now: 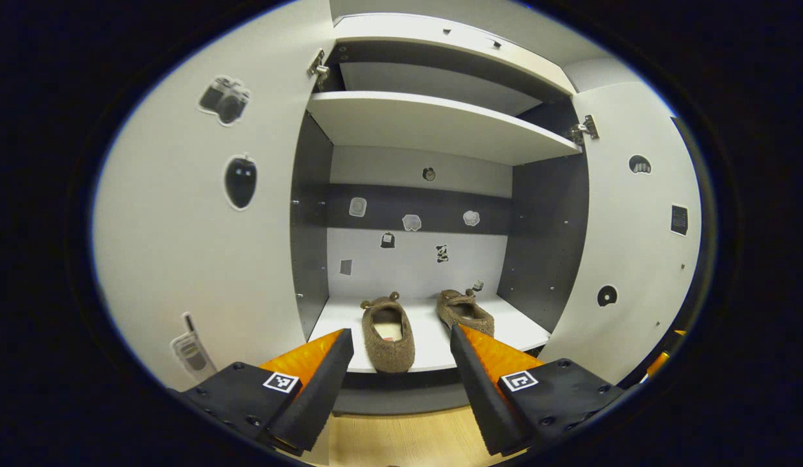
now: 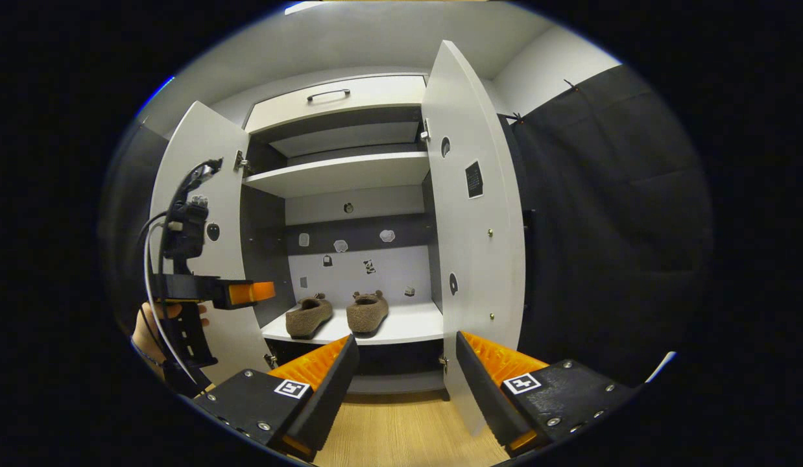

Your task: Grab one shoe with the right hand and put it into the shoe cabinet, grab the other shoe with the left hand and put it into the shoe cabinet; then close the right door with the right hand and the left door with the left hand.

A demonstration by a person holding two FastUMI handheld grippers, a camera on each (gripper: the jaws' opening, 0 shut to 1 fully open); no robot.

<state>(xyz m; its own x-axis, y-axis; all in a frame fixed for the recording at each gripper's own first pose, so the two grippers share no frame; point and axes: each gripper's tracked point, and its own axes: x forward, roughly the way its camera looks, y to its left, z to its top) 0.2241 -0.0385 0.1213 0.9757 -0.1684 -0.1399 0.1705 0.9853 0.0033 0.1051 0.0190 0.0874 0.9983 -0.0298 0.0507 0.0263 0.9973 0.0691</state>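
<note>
Two shoes [image 1: 388,334] [image 1: 465,311] side by side on cabinet's bottom shelf [image 1: 434,340]; left door [image 1: 200,214], right door [image 1: 635,233] flanking.

Free room above both shoes [image 1: 388,331]

Evenly lit from above, sharp centre, strong fisheye bending at edges; dim under shelf [image 1: 440,126], soft shadows, no glare.

I see a pale wood floor [image 2: 401,428] running along the bottom of my right gripper view; a black cloth wall [image 2: 609,214] hangs at the right, meeting a white wall [image 2: 544,71] above it; the grey ceiling [image 2: 375,39] spans the top.
</note>
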